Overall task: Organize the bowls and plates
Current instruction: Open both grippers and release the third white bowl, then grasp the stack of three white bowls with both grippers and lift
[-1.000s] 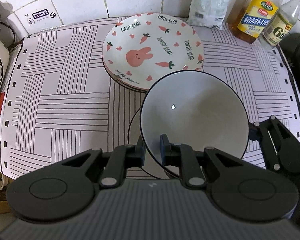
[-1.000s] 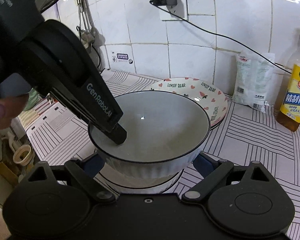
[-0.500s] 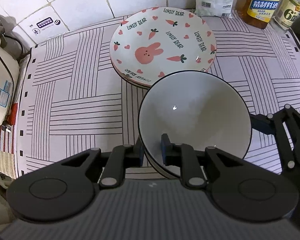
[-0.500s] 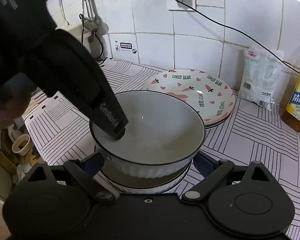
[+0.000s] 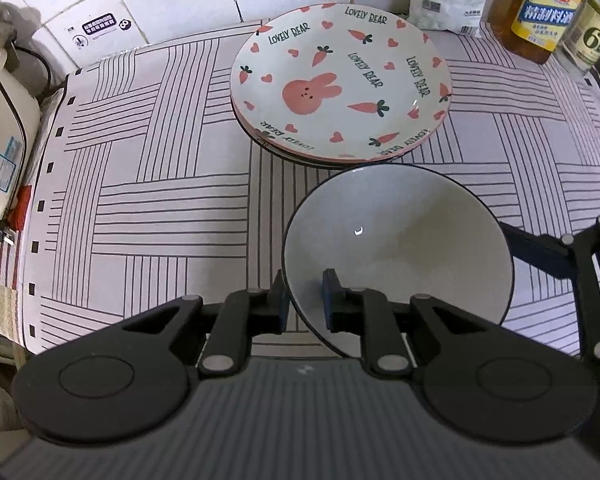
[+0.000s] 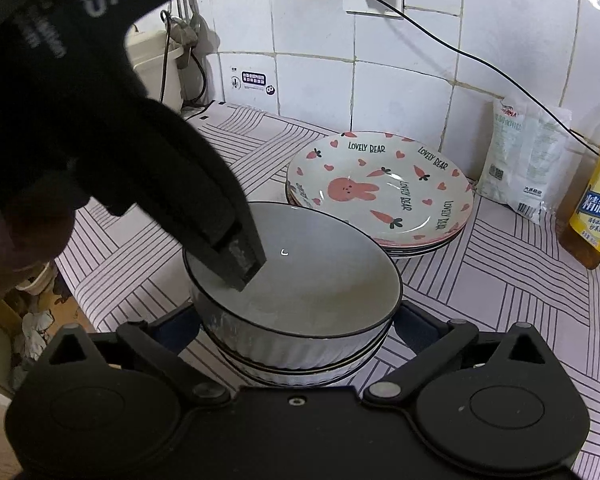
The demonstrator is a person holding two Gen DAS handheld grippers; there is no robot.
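Left wrist view: left gripper [image 5: 304,302], fingers nearly closed on the near rim of a white bowl [image 5: 400,252] with a thin dark edge — one finger outside the wall, one inside. Bowl sits low over the line-patterned cloth [image 5: 140,208] covering the counter, just in front of a stack of plates [image 5: 340,84]. Top plate printed with a pink rabbit, carrots, hearts and the words "LOVELY BEAR".

Right wrist view: same bowl [image 6: 300,280] seen nested on at least one other ribbed bowl [image 6: 300,372]; whether it is fully seated cannot be told. Right gripper [image 6: 296,320] spread wide, one finger on either side of the bowl stack at its lower wall; contact with the wall cannot be told. Left gripper [image 6: 240,256] enters from the upper left, its tip pinching the bowl rim.

Other items, back of counter against the white tiled wall [image 6: 320,68]:
- white plastic bag [image 6: 524,160], just beside the plates
- yellow-labelled oil bottle [image 6: 596,208]
- second bottle marked "6" [image 5: 592,36], beside the oil bottle
- black cable [image 6: 480,64] running from a wall plug
- white appliance [image 5: 0,152] at the left edge of the cloth
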